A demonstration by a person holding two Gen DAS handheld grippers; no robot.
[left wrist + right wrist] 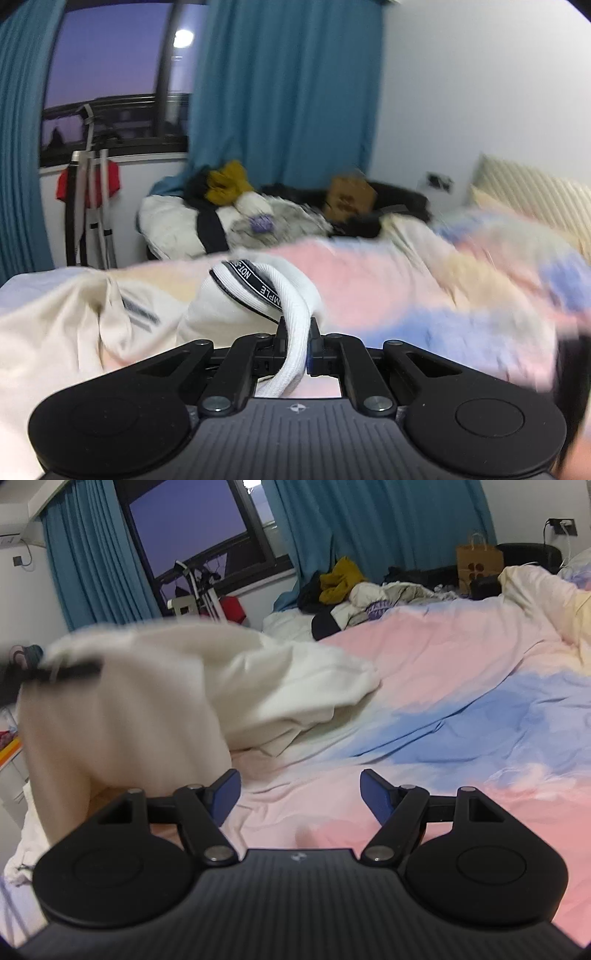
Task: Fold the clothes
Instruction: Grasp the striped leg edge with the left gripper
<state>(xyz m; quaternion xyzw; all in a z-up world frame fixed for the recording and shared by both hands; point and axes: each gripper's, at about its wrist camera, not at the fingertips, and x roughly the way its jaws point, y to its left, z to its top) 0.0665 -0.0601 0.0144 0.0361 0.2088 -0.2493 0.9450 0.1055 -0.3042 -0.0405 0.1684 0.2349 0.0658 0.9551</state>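
Note:
A cream-white garment with a ribbed collar and a black lettered neck tape lies bunched on the bed. My left gripper is shut on its ribbed white collar and holds it up. In the right wrist view the same garment hangs blurred at the left, lifted off the bed, with the other gripper a dark blur at its far left edge. My right gripper is open and empty, low over the pink and blue duvet, to the right of the garment.
A pile of other clothes with a mustard piece lies at the far side of the bed. A brown paper bag stands behind it. Teal curtains and a dark window are at the back. A pillow lies at the right.

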